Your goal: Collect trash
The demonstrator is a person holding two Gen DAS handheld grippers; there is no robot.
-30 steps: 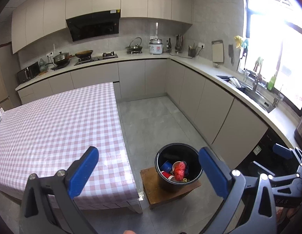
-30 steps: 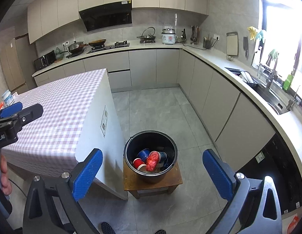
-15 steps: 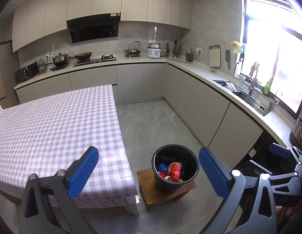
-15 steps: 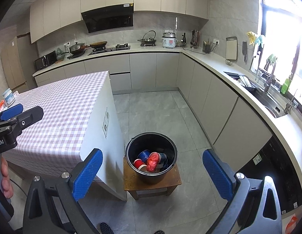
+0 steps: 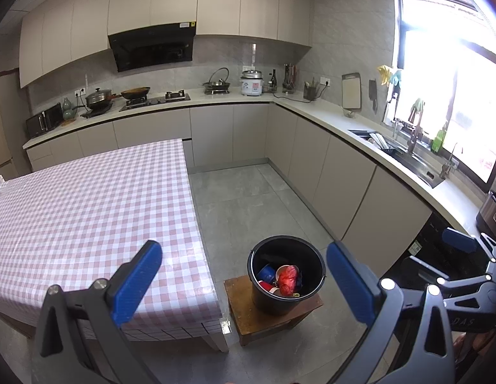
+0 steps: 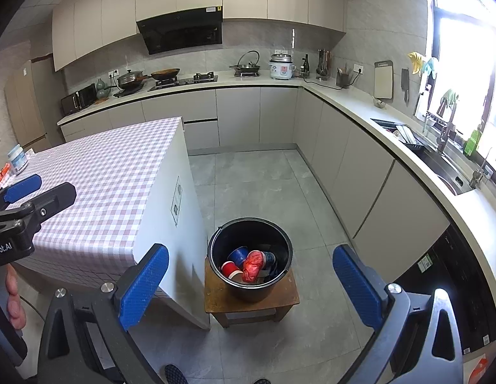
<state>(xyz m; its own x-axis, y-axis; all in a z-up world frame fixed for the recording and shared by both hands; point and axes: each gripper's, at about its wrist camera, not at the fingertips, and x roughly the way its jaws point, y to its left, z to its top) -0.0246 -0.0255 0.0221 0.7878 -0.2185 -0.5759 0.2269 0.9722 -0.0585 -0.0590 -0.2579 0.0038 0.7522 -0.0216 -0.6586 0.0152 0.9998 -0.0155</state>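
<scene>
A black bucket [image 5: 287, 274] stands on a small wooden stool [image 5: 269, 319] on the floor beside the table; it also shows in the right wrist view [image 6: 250, 259]. Inside it lie a crumpled red wrapper [image 6: 252, 264], a blue cup [image 6: 237, 253] and a red cup [image 6: 229, 268]. My left gripper [image 5: 243, 280] is open and empty, high above the table corner and the bucket. My right gripper [image 6: 249, 283] is open and empty, high above the bucket.
A table with a pink checked cloth [image 5: 88, 204] fills the left. Grey cabinets and a counter [image 5: 360, 128] run along the back and right, with a sink [image 5: 404, 156] under the window. A white jar [image 6: 17, 159] stands at the table's far left edge. Grey tiled floor [image 6: 257, 185] lies between.
Both grippers have lifted and pulled back a little, so the bucket looks smaller and lower in view. Both stay open and empty.
</scene>
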